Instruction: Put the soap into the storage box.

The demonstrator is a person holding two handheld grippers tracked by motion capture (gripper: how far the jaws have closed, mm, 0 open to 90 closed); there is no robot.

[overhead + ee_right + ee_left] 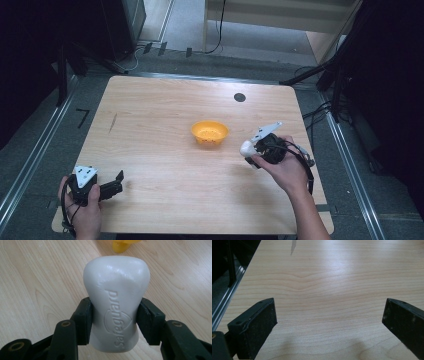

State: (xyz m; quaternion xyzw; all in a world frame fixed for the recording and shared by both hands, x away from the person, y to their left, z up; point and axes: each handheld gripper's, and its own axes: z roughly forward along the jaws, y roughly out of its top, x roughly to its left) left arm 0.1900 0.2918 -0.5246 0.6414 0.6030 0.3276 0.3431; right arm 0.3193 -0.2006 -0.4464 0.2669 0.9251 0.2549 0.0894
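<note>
The right gripper (248, 150) pinches a white soap (116, 302) at its narrow middle, both pads pressing on its sides; the soap is lifted above the table (160, 125), just to the right of the yellow bowl (210, 132). In the right gripper view the bowl's edge is seen beyond the soap. The left gripper (118, 183) rests low at the near left corner of the table, its jaws spread wide with only bare wood between them.

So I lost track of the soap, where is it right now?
The soap is clamped in the right tool, held at the table's right side in the high view, just right of the yellow bowl.
</note>
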